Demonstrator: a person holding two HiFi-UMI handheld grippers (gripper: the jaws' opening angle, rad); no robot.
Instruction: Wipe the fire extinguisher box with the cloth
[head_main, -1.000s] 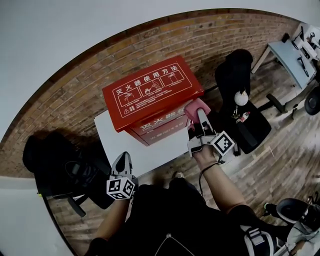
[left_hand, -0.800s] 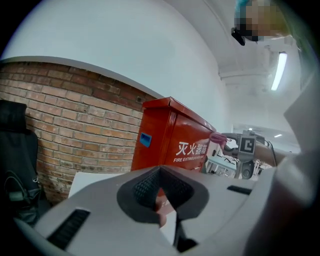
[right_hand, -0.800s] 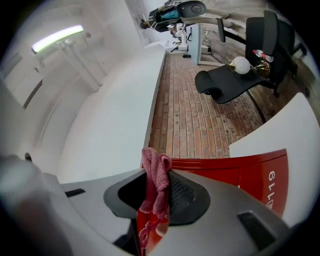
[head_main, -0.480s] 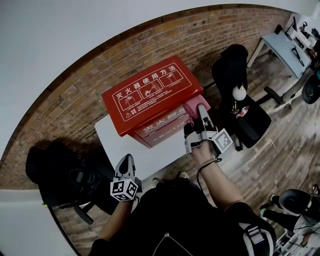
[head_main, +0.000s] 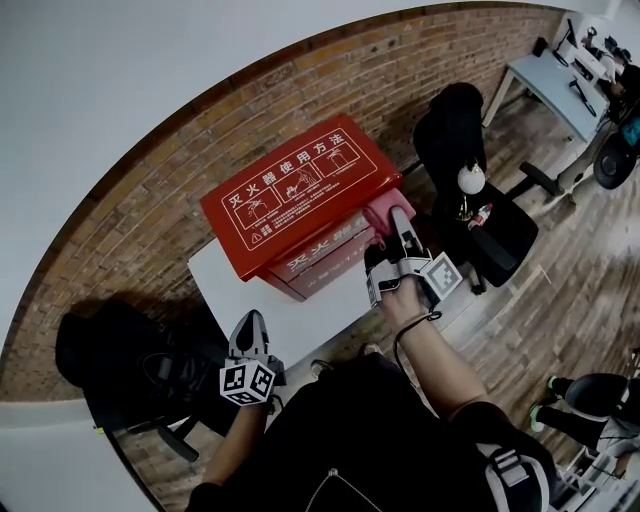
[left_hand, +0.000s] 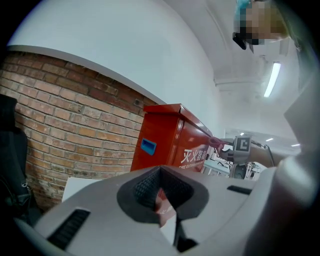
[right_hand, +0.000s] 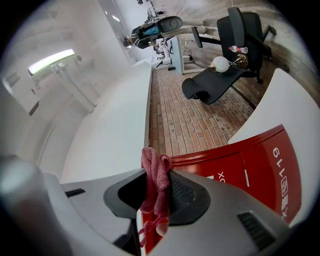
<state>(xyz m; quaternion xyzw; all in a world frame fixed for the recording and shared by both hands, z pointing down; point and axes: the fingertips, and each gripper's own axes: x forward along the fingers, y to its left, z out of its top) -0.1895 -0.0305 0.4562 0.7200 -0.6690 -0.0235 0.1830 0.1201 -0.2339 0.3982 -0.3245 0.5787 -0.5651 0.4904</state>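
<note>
The right tool (head_main: 399, 222) is pinching the pink cloth (right_hand: 155, 172): its two jaws are closed on a bunched fold, and loose netted ends stick out past the tips and hang down behind the pads. Just ahead of this tool and to its left stands the red fire extinguisher box (head_main: 300, 190). White instruction panels are printed on its sloping lid, and its front door faces the person. The cloth sits at the box's near right corner, below the lid's edge. It seems to touch the red front there, though the head view is too small to be sure.

The box stands on a white tabletop (head_main: 250, 290), which runs from under the right tool back toward the person. Behind the box is a brick wall (head_main: 130, 230).

The left tool (head_main: 250, 328) hangs at the near edge of the tabletop, well apart from the box, which lies ahead of it and to its right. Its jaws are pressed together at the tips with nothing between them, and only a slit of red and white shows lower down between the pads.

To the right of the right tool, a black office chair (head_main: 470, 190) stands on the wooden floor (head_main: 560, 290).
</note>
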